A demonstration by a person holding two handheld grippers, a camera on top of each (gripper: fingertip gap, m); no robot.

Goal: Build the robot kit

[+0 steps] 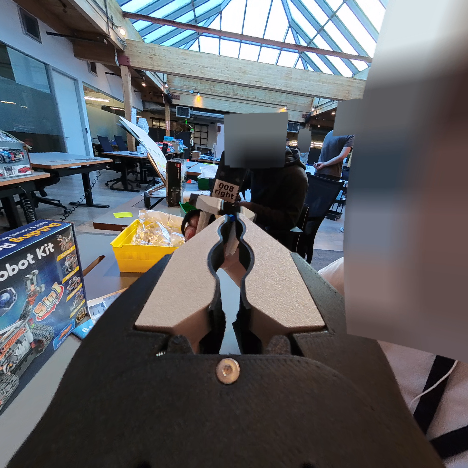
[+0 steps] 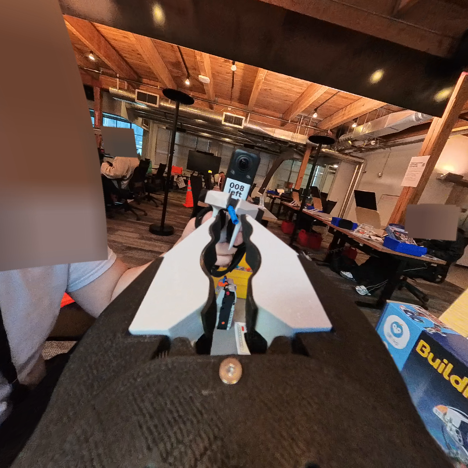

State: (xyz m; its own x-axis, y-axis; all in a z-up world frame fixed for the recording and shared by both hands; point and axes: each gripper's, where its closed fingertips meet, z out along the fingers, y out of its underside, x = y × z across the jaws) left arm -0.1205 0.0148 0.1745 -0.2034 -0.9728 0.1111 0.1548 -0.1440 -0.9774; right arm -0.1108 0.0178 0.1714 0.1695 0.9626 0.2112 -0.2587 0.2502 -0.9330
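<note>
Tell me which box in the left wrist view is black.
The tall box standing upright behind the yellow tray. The kit box at near left is blue with colourful pictures.

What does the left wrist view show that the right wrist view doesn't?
Left wrist view only: clear plastic bags in the yellow tray and a black carton standing behind it. Right wrist view only: a small grey and black brick assembly on the table below the gripper. Both: the left gripper and right gripper meeting tip to tip around a small blue pin, plus the blue kit box.
</note>
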